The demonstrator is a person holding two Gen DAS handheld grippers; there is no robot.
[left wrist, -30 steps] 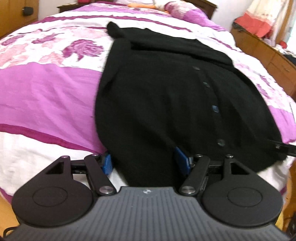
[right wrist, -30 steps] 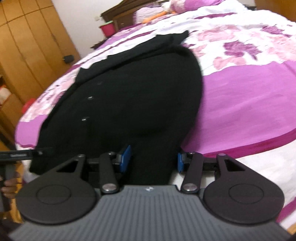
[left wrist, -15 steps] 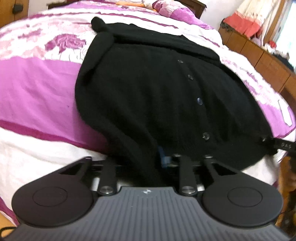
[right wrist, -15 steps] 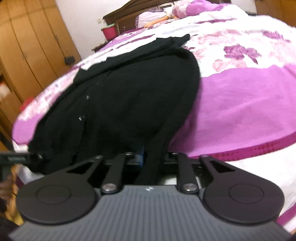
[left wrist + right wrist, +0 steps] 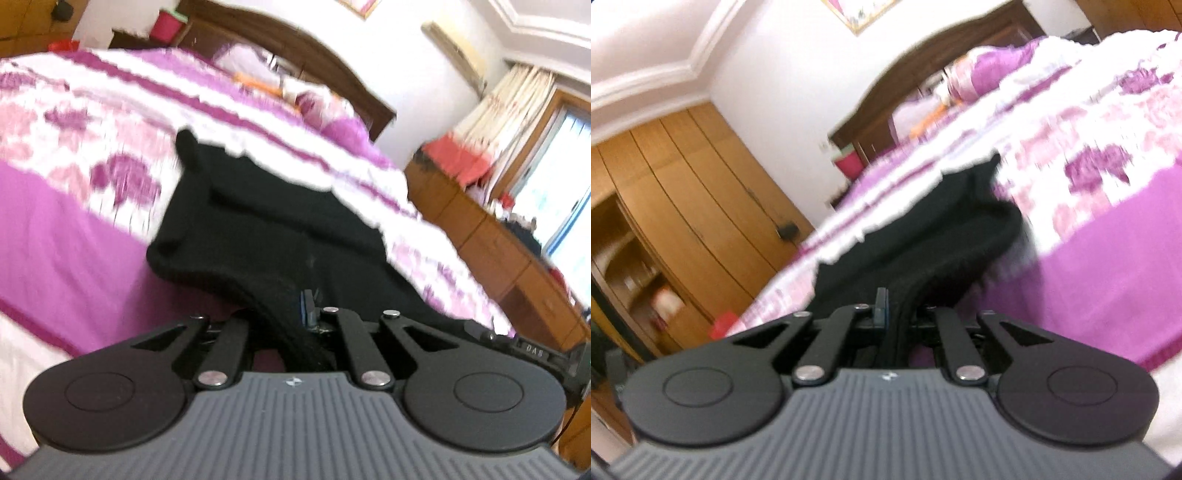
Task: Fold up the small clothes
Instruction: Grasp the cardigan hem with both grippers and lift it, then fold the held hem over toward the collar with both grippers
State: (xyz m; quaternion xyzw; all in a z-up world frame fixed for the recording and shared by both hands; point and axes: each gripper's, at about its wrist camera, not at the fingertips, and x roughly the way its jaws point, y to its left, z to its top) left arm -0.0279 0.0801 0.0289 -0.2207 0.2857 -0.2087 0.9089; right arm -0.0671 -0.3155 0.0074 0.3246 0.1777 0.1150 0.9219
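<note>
A black buttoned cardigan (image 5: pixel 280 229) lies on a purple and white floral bedspread (image 5: pixel 66 229). My left gripper (image 5: pixel 295 314) is shut on its near hem, which rises off the bed in a fold. My right gripper (image 5: pixel 894 310) is shut on the other near corner of the cardigan (image 5: pixel 923 251), also lifted. The far part of the garment still rests on the bedspread (image 5: pixel 1108 258). The buttons are hidden now. Both views are blurred by motion.
A dark wooden headboard (image 5: pixel 295 62) and pillows stand at the far end. A wooden dresser (image 5: pixel 498 251) runs along one side, a wooden wardrobe (image 5: pixel 683 221) along the other. The right gripper's body (image 5: pixel 535 350) shows at the left view's right edge.
Both grippers closed on the cardigan's near hem, then lifted it and moved forward over the garment. The cameras tilted up, so the room's walls now show.
</note>
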